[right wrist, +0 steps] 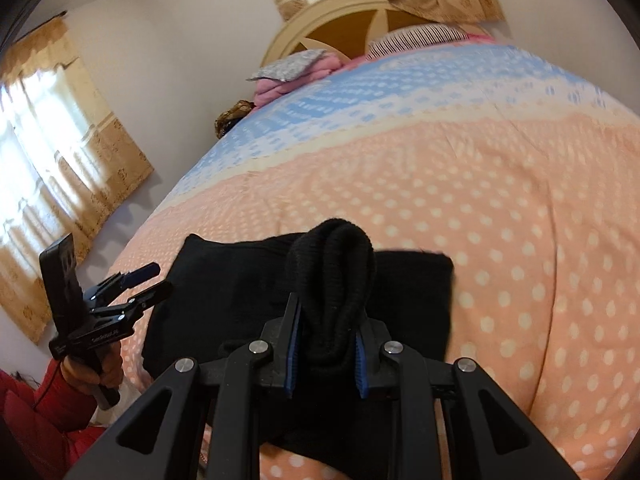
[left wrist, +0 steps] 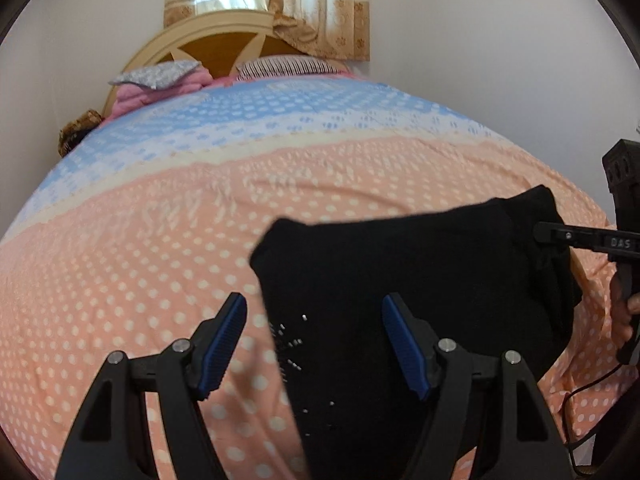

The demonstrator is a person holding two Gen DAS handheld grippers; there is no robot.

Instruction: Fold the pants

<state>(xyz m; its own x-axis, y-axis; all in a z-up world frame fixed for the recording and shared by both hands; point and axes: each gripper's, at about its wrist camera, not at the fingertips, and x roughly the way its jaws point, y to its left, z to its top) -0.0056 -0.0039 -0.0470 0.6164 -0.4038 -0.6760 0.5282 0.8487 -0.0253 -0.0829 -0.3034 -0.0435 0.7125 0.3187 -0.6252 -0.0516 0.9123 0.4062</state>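
Two ribbed blue pads of my right gripper point(right wrist: 326, 354) clamp a thick knitted roll of the black pants point(left wrist: 400, 280) lying on the polka-dot bedspread point(left wrist: 160, 240), while my left gripper point(left wrist: 314, 346) gapes empty.

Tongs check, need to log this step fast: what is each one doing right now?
Left tongs: open, holding nothing, over the edge of the black pants.
Right tongs: closed on a bunched fold of the pants.
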